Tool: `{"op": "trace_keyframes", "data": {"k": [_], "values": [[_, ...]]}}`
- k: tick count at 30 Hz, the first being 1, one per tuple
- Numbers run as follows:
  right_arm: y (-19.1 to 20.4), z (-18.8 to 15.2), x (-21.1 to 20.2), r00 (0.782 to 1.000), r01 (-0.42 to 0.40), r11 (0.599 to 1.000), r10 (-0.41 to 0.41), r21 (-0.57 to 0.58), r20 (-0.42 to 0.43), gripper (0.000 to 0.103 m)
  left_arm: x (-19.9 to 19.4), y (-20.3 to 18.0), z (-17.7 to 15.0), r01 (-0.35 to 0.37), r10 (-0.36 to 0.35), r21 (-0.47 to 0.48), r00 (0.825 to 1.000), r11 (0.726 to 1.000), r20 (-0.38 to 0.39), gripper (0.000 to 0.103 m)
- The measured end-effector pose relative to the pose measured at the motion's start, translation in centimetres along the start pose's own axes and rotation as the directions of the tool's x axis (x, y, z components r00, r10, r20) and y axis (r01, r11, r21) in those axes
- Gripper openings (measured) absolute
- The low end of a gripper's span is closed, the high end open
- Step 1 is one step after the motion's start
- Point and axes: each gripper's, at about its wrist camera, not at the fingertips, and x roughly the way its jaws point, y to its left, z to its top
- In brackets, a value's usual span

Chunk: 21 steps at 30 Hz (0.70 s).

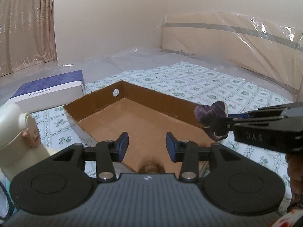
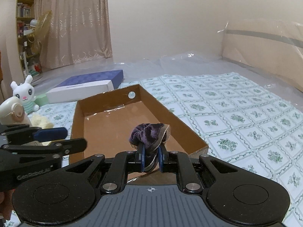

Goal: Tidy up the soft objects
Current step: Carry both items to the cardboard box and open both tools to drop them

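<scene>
An open brown cardboard box [image 1: 151, 98] [image 2: 180, 124] lies on the flower-patterned bed sheet [image 2: 236, 117]. My right gripper [image 2: 151, 155] is shut on a bunched purple velvet cloth [image 2: 147, 132], held above the box's near right part. From the left wrist, that cloth [image 1: 211, 121] and the right gripper [image 1: 227, 120] show over the box's right wall. My left gripper [image 1: 147, 141] is open above the box's near end with nothing between its blue pads; it also enters the right wrist view [image 2: 73, 138] from the left. Just below the left gripper's fingers lies a blurred brown fuzzy thing [image 1: 151, 167].
A blue and white flat box [image 1: 49, 90] [image 2: 85, 87] lies left of the cardboard box. A white bunny plush [image 2: 24, 96], a cream fluffy thing [image 2: 40, 121] and a cream plastic object [image 1: 17, 132] sit at the left. A plastic-wrapped headboard [image 1: 236, 43] stands at the back right.
</scene>
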Motion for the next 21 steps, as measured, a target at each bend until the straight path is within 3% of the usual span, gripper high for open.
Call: {"op": "trace_keyframes", "data": {"k": [12, 13, 15, 16, 21], "values": [[0.5, 0.6, 1.1, 0.998, -0.063, 0.998, 0.063, 0.022, 0.013, 0.016, -2.6, -0.1, -2.2, 0.008, -0.009, -0.027, 1.0, 1.0, -0.027, 0.039], [0.5, 0.6, 1.2, 0.997, -0.08, 0.996, 0.08, 0.025, 0.017, 0.023, -2.8, -0.1, -2.3, 0.007, -0.008, -0.028, 1.0, 1.0, -0.027, 0.039], [0.7, 0.6, 1.1, 0.995, -0.09, 0.996, 0.089, 0.028, 0.043, 0.065, -3.1, 0.0, -2.5, 0.002, -0.002, -0.028, 1.0, 1.0, -0.029, 0.039], [0.7, 0.6, 0.9, 0.995, -0.088, 0.996, 0.086, 0.032, 0.059, 0.07, -3.3, 0.1, -2.6, -0.001, 0.001, -0.028, 1.0, 1.0, -0.029, 0.039], [0.6, 0.2, 0.1, 0.995, -0.076, 0.996, 0.074, 0.038, 0.06, 0.07, -4.5, 0.6, -3.5, -0.022, 0.021, -0.044, 0.999, 0.999, -0.035, 0.039]]}}
